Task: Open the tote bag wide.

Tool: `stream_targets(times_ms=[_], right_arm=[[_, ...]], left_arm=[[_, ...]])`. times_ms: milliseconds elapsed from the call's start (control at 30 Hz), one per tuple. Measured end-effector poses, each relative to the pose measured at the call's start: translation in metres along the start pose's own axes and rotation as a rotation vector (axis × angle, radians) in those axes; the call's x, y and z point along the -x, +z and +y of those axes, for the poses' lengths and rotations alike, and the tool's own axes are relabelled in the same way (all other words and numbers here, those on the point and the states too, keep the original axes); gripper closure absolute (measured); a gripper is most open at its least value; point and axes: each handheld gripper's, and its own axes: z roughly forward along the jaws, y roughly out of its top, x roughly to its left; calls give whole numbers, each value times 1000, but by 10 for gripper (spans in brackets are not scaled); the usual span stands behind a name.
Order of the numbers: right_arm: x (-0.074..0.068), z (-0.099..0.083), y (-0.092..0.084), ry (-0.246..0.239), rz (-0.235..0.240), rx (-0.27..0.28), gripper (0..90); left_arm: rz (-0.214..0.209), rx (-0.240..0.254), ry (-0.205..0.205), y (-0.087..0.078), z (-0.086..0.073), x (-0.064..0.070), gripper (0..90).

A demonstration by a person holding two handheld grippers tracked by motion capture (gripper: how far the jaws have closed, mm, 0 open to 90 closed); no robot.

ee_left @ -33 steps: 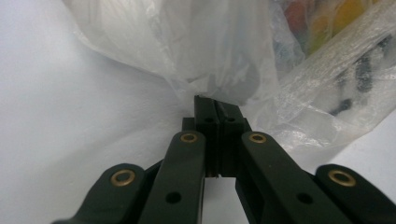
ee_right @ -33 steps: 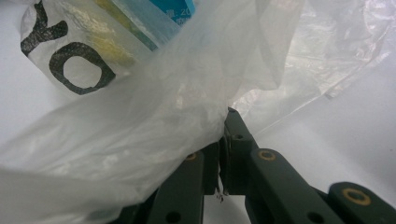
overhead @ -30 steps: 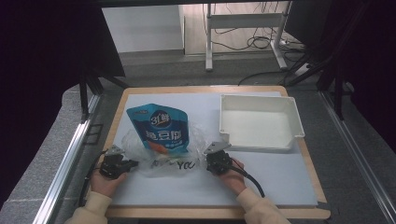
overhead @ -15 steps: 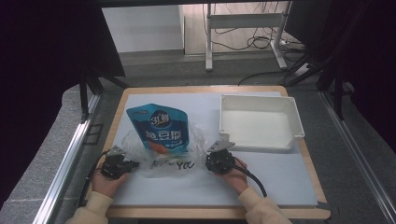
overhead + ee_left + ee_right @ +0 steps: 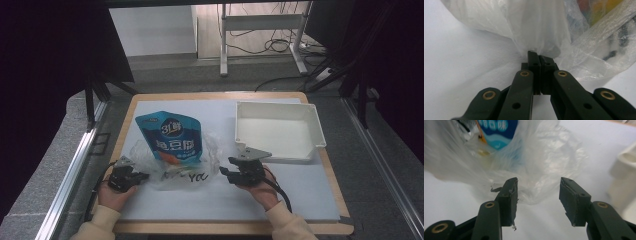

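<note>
Left claw (image 5: 539, 56) clamped on the clear plastic bag (image 5: 192, 167); right claw (image 5: 537, 195) spread open at the bag's opposite edge. Blue pouch (image 5: 171, 136) lies partly inside the bag; white tray (image 5: 277, 131) beyond-right, on the bench (image 5: 320, 185).

White-topped table (image 5: 300, 190) carries a clear plastic bag (image 5: 210, 150) and white tray (image 5: 278, 131)

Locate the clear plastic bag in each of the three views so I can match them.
High view: clear plastic bag at centre, between both grippers.
Left gripper view: upper half, its edge pinched in the shut jaws.
Right gripper view: upper left, beyond the open jaws.
Shared landmark: blue pouch in the bag.
</note>
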Motion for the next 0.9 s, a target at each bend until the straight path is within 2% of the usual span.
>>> stream_targets(times_ms=[100, 133, 167, 233, 267, 333, 367, 400, 433, 467, 500, 533, 600, 633, 700, 733, 800, 833, 867, 900], right_arm=[[3, 7, -20, 11, -12, 35, 483], [3, 7, -20, 11, -12, 35, 483], [3, 12, -31, 11, -15, 58, 488], [4, 15, -35, 9, -16, 68, 495], [4, 23, -46, 9, -13, 101, 500], [5, 27, -49, 7, -13, 112, 500], [5, 37, -55, 5, -15, 137, 499], [5, 37, -55, 5, -15, 137, 499], [6, 48, -58, 2, -15, 163, 488], [6, 48, -58, 2, -15, 163, 488], [8, 62, -58, 2, -14, 178, 469], [8, 62, -58, 2, -14, 178, 469], [9, 73, -55, 0, -9, 178, 456], [8, 87, -49, -18, -2, 163, 443], [6, 100, -41, -27, 13, 148, 429], [6, 100, -41, -27, 13, 148, 429], [4, 109, -28, -27, 36, 107, 416], [3, 110, -17, -24, 52, 68, 407], [3, 110, -17, -24, 52, 68, 407], [2, 109, -7, -23, 66, 37, 402]], left_arm=[[-1, -1, 2, 0, 0, 0, 896], [-1, -1, 2, 0, 0, 0, 896], [-1, -2, 2, 0, 0, 0, 896], [-1, -1, 0, 0, 0, 0, 896], [0, 3, -5, 0, 0, 0, 896], [1, 3, -5, 0, 0, 0, 896], [2, 0, -3, 0, 0, 0, 895], [2, 0, -3, 0, 0, 0, 895], [2, -2, -4, 0, 0, 0, 895], [2, -2, -4, 0, 0, 0, 895], [3, -2, -4, 0, 0, 1, 895], [3, -2, -4, 0, 0, 1, 895], [2, 1, -8, 0, 0, 1, 895], [1, 1, -5, 0, 0, 0, 895], [1, 2, -4, 0, 0, 0, 896], [1, 2, -4, 0, 0, 0, 895], [0, 4, -4, 0, 0, 0, 895], [0, 3, -2, 0, 0, 0, 895], [0, 3, -2, 0, 0, 0, 895], [1, 4, -1, 0, 0, 0, 895]])
